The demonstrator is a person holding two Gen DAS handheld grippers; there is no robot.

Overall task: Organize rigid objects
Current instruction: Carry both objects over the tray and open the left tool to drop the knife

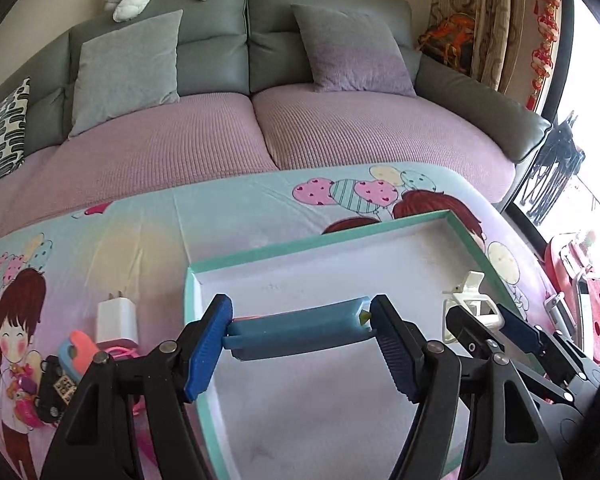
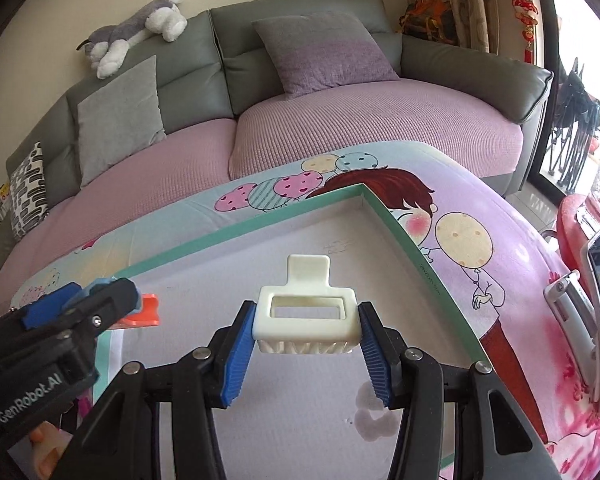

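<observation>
A shallow white tray with a teal rim lies on the cartoon-print tablecloth. Over its near left part, my left gripper is shut on a flat blue bar-shaped case, held end to end between the blue pads. To the right, my right gripper holds a white hair claw clip. In the right wrist view the right gripper is shut on the clip, pads on both sides, above the tray's white floor. The left gripper shows at the left edge.
Left of the tray lie a white charger plug, an orange and blue toy and a small black item. A silver device lies at the table's right side. A sofa stands behind, a red stool at the right.
</observation>
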